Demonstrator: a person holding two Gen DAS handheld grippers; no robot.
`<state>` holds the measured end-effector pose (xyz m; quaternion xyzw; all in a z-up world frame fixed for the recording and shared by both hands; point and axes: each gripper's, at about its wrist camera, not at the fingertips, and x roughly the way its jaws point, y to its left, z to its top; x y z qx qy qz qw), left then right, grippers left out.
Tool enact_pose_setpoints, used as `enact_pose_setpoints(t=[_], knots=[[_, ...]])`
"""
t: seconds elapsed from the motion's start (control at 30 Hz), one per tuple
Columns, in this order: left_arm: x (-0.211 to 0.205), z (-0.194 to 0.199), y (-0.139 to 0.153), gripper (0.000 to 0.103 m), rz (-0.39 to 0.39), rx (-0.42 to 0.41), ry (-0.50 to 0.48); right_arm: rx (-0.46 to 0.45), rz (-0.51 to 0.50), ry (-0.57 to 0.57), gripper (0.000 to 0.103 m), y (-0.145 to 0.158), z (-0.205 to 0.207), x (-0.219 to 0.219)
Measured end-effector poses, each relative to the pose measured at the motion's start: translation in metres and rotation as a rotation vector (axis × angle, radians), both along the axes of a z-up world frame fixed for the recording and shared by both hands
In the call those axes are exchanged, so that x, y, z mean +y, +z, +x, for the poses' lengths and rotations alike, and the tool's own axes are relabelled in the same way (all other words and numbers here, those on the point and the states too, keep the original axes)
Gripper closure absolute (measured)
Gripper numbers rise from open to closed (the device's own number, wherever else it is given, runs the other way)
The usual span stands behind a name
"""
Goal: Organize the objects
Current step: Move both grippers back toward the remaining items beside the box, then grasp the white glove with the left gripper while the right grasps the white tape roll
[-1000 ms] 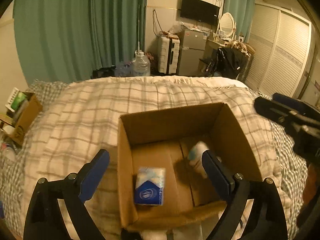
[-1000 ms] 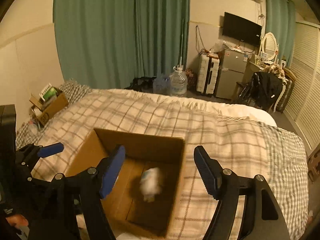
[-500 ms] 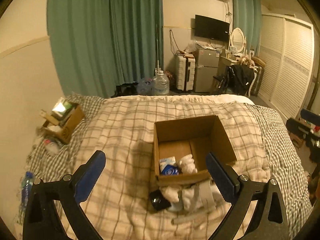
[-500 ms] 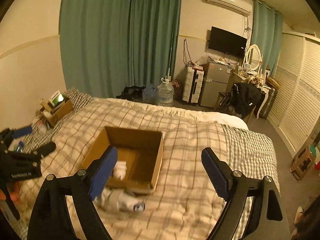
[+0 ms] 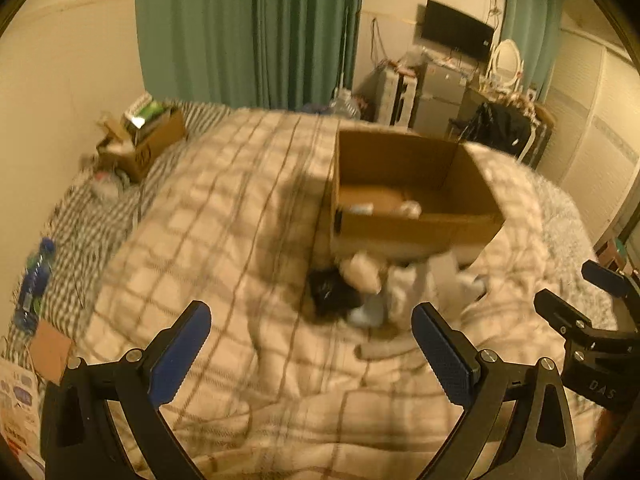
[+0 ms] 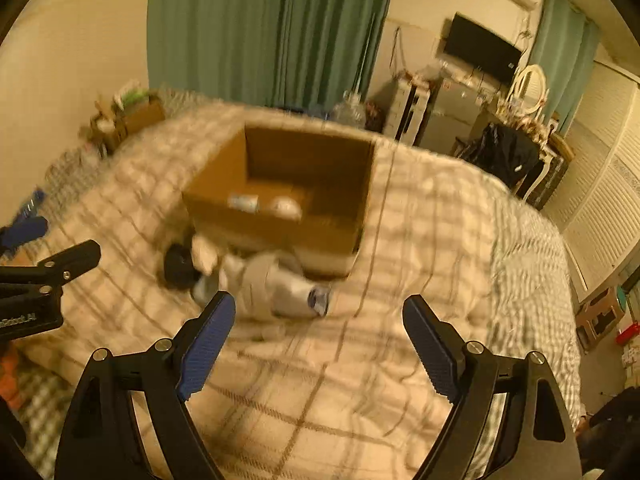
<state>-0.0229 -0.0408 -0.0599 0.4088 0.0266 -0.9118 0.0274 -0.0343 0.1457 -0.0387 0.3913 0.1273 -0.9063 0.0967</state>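
Observation:
An open cardboard box (image 5: 416, 224) (image 6: 280, 224) sits on the plaid blanket with a tissue pack (image 5: 360, 209) (image 6: 243, 201) and a white item (image 5: 410, 209) (image 6: 285, 207) inside. A blurred pile lies against its near side: a black object (image 5: 332, 294) (image 6: 181, 266), white cloth items (image 5: 362, 274) (image 6: 260, 284) and a white bottle (image 6: 300, 298). My left gripper (image 5: 310, 350) is open and empty, short of the pile. My right gripper (image 6: 318, 342) is open and empty, just in front of the pile; it also shows at the right of the left wrist view (image 5: 580, 320).
A second cardboard box with clutter (image 5: 144, 144) (image 6: 128, 118) stands at the bed's far left. A blue bottle (image 5: 34, 284) lies at the left bed edge. The bed's right edge (image 6: 560, 280) drops to the floor. Furniture (image 6: 440, 112) stands beyond the bed.
Both grippers have come back down toward the bed after pulling up and away, so the box and pile look larger. Both stay open and empty. The image is motion-blurred.

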Motion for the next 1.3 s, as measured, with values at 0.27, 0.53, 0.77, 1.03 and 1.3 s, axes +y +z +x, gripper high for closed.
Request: enact_pose_setpoints(t=[0.27, 0.53, 0.77, 1.03, 1.3], knots=[[-0.017, -0.025, -0.049, 0.0, -0.008, -0.117, 0.053, -0.121, 0.047, 0.032, 0.017, -0.064, -0.035, -0.028], [-0.017, -0.043, -0.068, 0.0, -0.01, -0.16, 0.064, -0.202, 0.084, 0.058, 0.019, -0.105, -0.075, -0.057], [0.0, -0.051, -0.075, 0.0, -0.011, -0.198, 0.037, -0.231, 0.053, 0.042, 0.052, -0.113, -0.091, -0.048], [0.044, -0.06, -0.07, 0.0, -0.024, -0.202, -0.037, -0.217, -0.08, 0.052, 0.074, -0.087, -0.071, -0.011], [0.086, -0.078, -0.072, 0.0, -0.032, -0.197, -0.15, -0.19, -0.111, 0.01, 0.074, -0.071, -0.068, 0.029]])
